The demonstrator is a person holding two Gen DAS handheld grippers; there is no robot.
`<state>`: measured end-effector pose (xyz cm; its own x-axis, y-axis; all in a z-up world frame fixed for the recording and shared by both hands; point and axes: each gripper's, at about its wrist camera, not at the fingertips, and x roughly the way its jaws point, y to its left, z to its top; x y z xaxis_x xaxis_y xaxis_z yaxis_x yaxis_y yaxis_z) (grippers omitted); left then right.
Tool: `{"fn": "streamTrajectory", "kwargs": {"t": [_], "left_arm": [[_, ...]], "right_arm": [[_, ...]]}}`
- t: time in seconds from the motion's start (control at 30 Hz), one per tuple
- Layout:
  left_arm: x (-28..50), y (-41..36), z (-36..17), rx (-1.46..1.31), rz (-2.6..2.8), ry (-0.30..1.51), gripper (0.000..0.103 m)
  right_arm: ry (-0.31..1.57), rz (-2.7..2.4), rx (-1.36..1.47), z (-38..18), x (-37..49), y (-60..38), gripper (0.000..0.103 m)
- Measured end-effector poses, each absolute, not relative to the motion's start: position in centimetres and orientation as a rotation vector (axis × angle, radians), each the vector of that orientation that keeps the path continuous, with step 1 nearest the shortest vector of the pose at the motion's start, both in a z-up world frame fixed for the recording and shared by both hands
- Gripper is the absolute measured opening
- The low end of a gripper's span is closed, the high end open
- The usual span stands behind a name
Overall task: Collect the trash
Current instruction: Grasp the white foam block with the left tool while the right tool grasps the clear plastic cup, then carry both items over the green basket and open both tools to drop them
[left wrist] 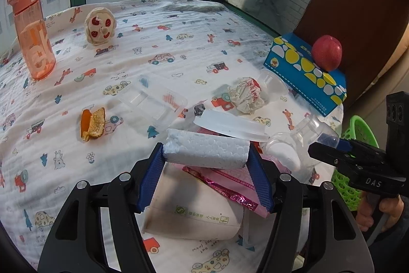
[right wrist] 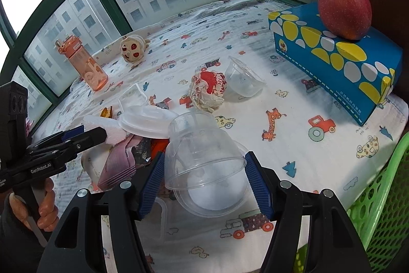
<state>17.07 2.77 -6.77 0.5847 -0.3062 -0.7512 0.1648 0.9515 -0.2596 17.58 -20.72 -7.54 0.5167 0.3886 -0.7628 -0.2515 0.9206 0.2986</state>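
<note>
Left gripper [left wrist: 205, 157] clamps a foam block [left wrist: 207, 151] — right gripper [right wrist: 204, 170] pinches a clear plastic cup [right wrist: 202, 152], both over the printed cloth [right wrist: 294, 145].

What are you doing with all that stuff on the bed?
A person is picking up trash with a grabber in each hand. The left gripper has a white foam block between its blue pads. The right gripper is squeezing a clear plastic cup. More rubbish lies on the patterned sheet: a crumpled paper ball, a white lid and pink wrappers. A green basket waits beside the bed.
</note>
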Motion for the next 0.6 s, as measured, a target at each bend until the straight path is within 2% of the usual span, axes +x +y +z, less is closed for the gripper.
{"fn": "streamTrajectory", "kwargs": {"t": [0.33,0.6], "left_arm": [[14.1,2.4,-1.7,-0.163,-0.284,0.810,0.063],[12.4,-3.4,0.8,-0.124,-0.421,0.777,0.063]], "right_arm": [[0.861,0.346,0.219,-4.0,13.2,-24.2,0.061],[0.798,0.246,0.255,-2.0,9.0,-29.8,0.061]]}}
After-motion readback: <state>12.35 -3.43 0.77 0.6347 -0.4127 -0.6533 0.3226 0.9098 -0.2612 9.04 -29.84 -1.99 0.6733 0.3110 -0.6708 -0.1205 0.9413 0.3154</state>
